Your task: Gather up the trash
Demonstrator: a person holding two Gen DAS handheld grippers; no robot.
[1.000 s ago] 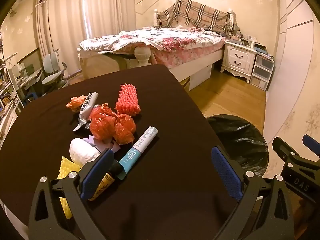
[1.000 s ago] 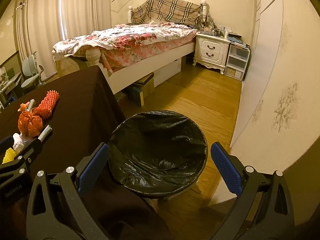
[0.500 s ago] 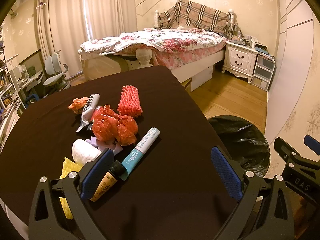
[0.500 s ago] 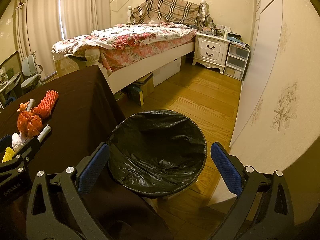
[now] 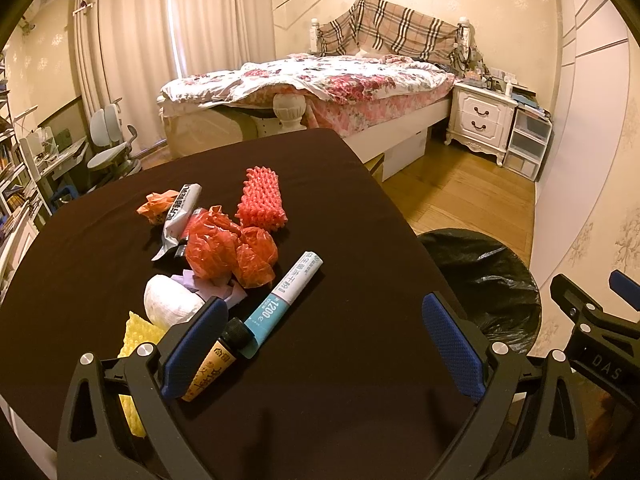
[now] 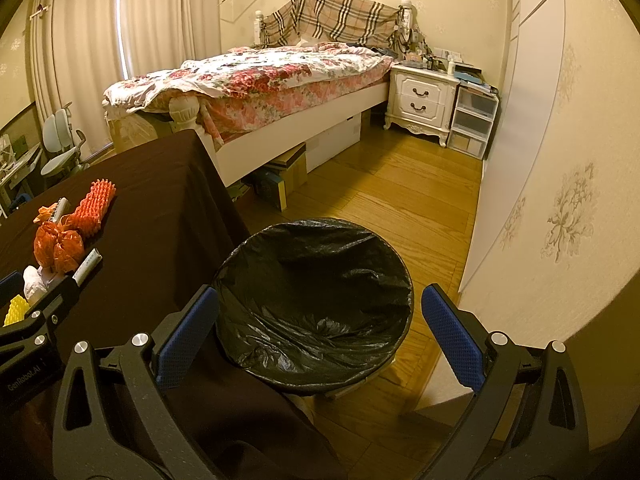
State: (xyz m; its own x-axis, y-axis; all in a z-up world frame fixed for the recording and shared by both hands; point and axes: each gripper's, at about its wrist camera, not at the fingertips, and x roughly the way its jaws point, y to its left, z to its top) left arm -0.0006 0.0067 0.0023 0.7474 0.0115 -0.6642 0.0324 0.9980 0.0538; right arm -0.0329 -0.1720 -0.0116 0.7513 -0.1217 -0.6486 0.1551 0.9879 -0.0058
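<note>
A pile of trash (image 5: 224, 256) is seen on the dark table (image 5: 340, 360), beside the black-lined bin (image 6: 316, 300). Both the left gripper (image 5: 324, 344) and right gripper (image 6: 320, 336) are held wide open, empty.

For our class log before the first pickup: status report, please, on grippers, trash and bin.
Left hand-held gripper open, empty, over table. Right hand-held gripper open, empty, above trash bin. Trash pile untouched on table. Nothing blocking.

Dark brown bench (image 5: 340, 340); red foam net (image 5: 262, 200); orange crumpled bags (image 5: 230, 248); yellow foam (image 5: 138, 336); black bin liner (image 6: 316, 300); blue-padded tongs (image 5: 324, 344); floral bedspread (image 5: 320, 76); plaid headboard cloth (image 5: 392, 32).
</note>
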